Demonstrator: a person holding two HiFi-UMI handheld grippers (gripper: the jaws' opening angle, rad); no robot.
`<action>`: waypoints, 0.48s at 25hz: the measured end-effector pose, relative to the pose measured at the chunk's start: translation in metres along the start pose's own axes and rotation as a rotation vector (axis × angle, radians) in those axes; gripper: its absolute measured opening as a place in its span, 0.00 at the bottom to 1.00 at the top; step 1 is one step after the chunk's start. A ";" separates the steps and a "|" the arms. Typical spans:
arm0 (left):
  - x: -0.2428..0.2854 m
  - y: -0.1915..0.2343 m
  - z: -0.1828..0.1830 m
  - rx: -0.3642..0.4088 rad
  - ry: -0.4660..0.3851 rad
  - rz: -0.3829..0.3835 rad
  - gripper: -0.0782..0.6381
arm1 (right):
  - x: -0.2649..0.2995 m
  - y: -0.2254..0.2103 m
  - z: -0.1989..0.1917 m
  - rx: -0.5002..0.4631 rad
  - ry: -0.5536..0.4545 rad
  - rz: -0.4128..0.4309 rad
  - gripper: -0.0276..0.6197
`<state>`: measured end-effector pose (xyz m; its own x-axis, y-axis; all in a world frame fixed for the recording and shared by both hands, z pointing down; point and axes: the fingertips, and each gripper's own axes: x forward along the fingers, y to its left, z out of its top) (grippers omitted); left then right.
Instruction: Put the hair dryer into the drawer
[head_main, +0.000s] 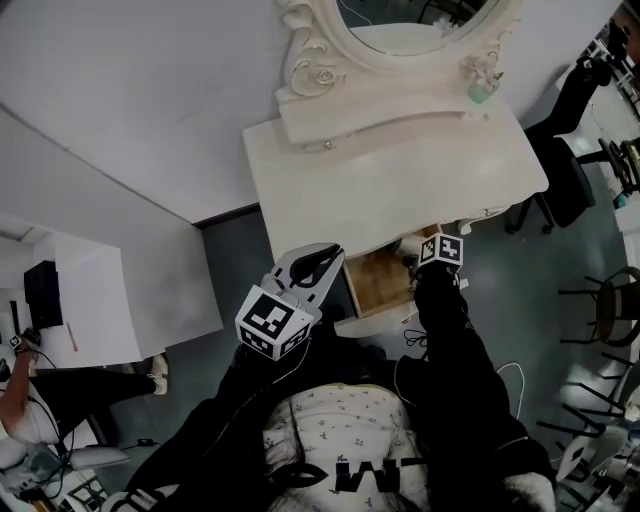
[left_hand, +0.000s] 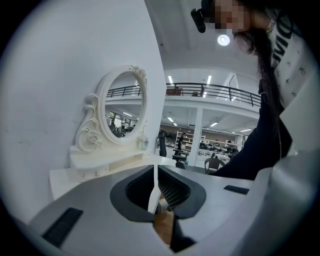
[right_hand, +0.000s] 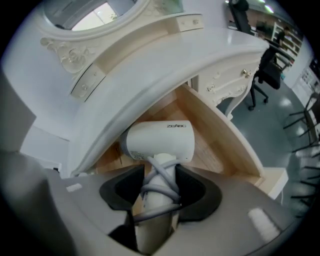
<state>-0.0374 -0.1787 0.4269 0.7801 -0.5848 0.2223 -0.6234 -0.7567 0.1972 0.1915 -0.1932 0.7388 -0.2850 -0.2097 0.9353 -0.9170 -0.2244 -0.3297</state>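
White and blocky, the hair dryer (right_hand: 159, 142) is seen in the right gripper view directly ahead of the jaws, its handle running back between them and its barrel lying crosswise just beyond the fingertips. A grey cord (right_hand: 161, 189) is wound around the handle in several crossing loops, and handle and cord together are clamped by the right gripper (right_hand: 160, 175), whose jaws are held fairly wide by the thickness of what is gripped. The dark pads are pressed against both sides of the wrapped handle. The barrel is held over the open drawer (right_hand: 220, 140), whose pale wooden floor and side wall are seen beneath and beside it; whether the barrel is touching the wood cannot be told. The drawer is pulled out from under the curved front edge of the white dressing table (right_hand: 200, 55), and part of the barrel's rear end is tucked below that edge. In the head view the drawer (head_main: 378, 283) is seen between the two grippers. The left gripper (left_hand: 155, 175) is held off to the drawer's left side, pointed roughly level towards the table and its oval mirror (left_hand: 122, 110). Its jaws are drawn all but together, with only a thin sliver of white background and a little wood colour visible between them, and nothing is gripped by them.
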 end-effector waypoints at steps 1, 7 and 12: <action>-0.001 0.002 -0.001 0.000 0.003 0.004 0.11 | 0.004 0.001 0.001 0.058 -0.013 0.026 0.36; -0.005 0.015 -0.005 -0.006 0.022 0.035 0.11 | 0.021 0.014 0.011 0.235 -0.122 0.109 0.36; -0.005 0.021 -0.010 -0.017 0.035 0.050 0.11 | 0.028 0.019 0.018 0.220 -0.173 0.073 0.37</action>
<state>-0.0549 -0.1888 0.4395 0.7457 -0.6110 0.2657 -0.6628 -0.7213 0.2011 0.1712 -0.2202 0.7566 -0.2786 -0.3874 0.8788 -0.8080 -0.4001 -0.4325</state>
